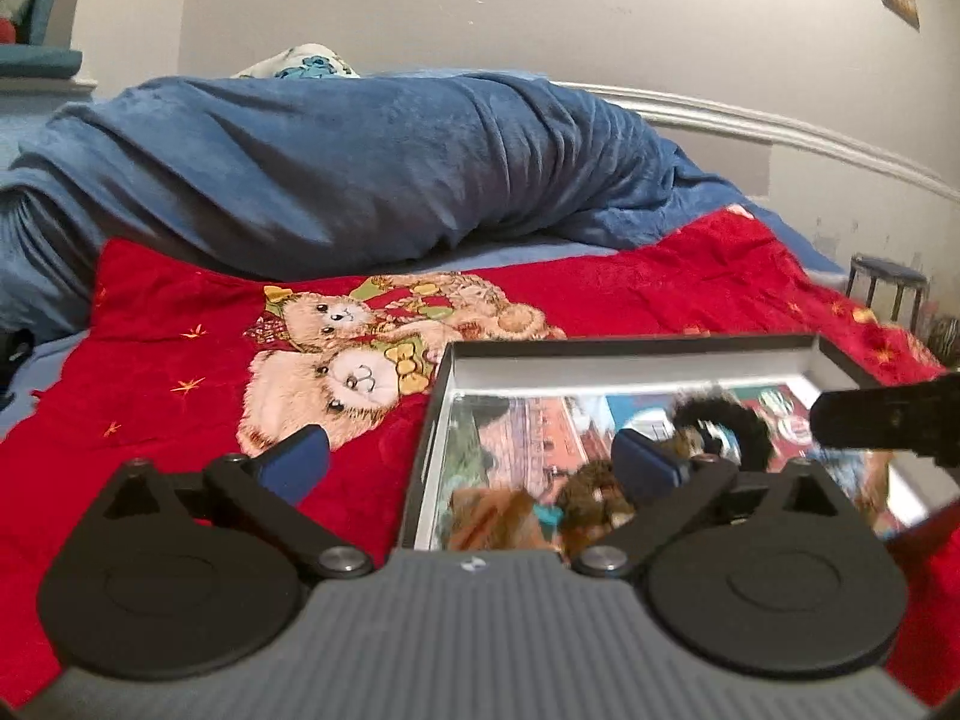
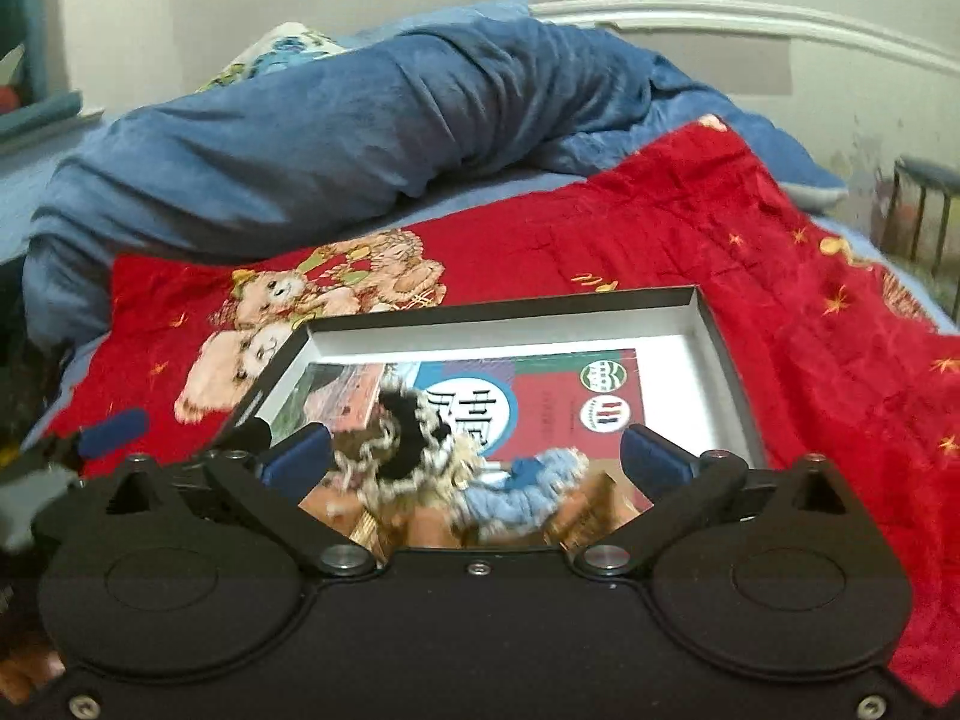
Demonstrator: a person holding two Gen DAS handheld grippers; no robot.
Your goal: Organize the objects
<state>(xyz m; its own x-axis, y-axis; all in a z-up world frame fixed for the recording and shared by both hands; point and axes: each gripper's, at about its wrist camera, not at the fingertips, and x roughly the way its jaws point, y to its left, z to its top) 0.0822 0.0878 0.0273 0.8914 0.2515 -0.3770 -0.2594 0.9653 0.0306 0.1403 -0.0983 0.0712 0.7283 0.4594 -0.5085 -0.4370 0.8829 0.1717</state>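
Note:
A shallow black box with a white inside [image 1: 630, 363] [image 2: 498, 333] lies on the red bear-print blanket [image 1: 180, 372] [image 2: 780, 276]. A colourful book [image 2: 558, 402] lies flat in it. Several fluffy scrunchies lie on the book: a black one [image 1: 729, 423] [image 2: 414, 438], a light blue one [image 2: 522, 489] and brown ones [image 1: 591, 501]. My left gripper [image 1: 471, 459] is open, straddling the box's left wall. My right gripper [image 2: 477, 456] is open above the scrunchies, holding nothing. The right gripper's finger shows in the left wrist view [image 1: 888, 417].
A rolled blue blanket [image 1: 336, 168] [image 2: 336, 120] lies across the bed behind the box. A white bed rail [image 1: 750, 120] and grey wall stand beyond. A dark stool [image 1: 888, 285] stands off the bed at the right.

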